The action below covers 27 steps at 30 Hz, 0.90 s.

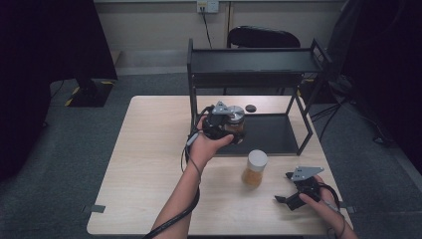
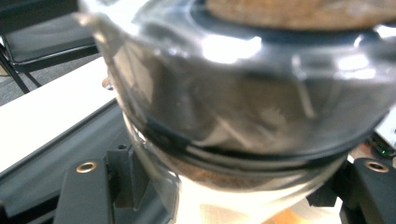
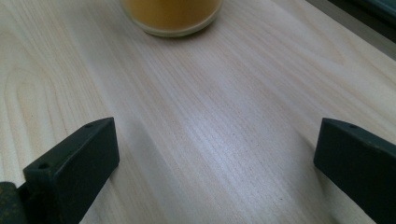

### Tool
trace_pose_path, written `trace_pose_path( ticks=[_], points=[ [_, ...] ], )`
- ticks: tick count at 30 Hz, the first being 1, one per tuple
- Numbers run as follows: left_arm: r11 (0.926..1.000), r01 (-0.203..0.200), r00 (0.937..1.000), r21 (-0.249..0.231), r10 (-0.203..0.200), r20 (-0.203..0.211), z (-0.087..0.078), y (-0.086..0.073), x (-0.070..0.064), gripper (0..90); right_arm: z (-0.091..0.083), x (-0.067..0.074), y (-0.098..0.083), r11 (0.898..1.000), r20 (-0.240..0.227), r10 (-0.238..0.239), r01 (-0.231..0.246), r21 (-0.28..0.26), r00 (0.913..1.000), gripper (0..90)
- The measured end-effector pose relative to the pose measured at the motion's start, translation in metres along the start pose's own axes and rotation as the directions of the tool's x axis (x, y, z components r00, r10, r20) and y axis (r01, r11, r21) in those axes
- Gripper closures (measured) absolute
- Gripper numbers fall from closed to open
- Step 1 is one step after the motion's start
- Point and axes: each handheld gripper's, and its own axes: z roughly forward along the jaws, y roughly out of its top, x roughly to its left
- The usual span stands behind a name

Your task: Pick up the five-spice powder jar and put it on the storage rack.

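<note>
I'm in a lab-like room: my bare wooden table, grey carpet, black curtains, a wall socket far behind.

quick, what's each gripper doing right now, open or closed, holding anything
Left gripper: closed on the glass jar, held over the rack's lower shelf.
Right gripper: open, holding nothing, low over the table.

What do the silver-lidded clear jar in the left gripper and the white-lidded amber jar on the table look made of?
Silver-lidded clear jar: clear glass or hard plastic, glossy; sharp highlights on its wall in the left gripper view. Lid looks like brushed metal, possibly metallised plastic. White-lidded amber jar: see-through wall showing orange-brown contents, glass or plastic; lid matte white, likely plastic. Left gripper is shut on the first.
</note>
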Motion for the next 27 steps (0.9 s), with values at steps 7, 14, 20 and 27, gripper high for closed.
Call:
trace_pose_path(
  ticks=[7, 14, 20, 27],
  points=[
    [1.0000, -0.004, 1.0000, -0.004, 0.004, 0.004, -0.003, 0.017, 0.002, 31.3, 0.000, 0.000, 0.000, 1.000, 0.000, 0.000, 0.000, 0.000, 1.0000, 0.0],
    [0.9999, -0.010, 0.9999, -0.006, 0.010, -0.002, -0.009, 0.035, 0.004, 31.4, 0.000, 0.000, 0.000, 1.000, 0.000, 0.001, -0.001, 0.000, 1.0000, 0.0],
    [0.9999, -0.006, 1.0000, -0.014, 0.006, -0.008, -0.016, 0.051, 0.007, 31.4, 0.000, 0.000, 0.000, 1.000, 0.000, 0.001, -0.001, 0.000, 1.0000, 0.0],
    [0.9998, -0.020, 0.9996, -0.006, 0.020, -0.018, -0.023, 0.072, 0.009, 31.4, 0.000, 0.000, 0.000, 1.000, 0.000, 0.001, -0.001, 0.001, 1.0000, 0.0]
  ],
)
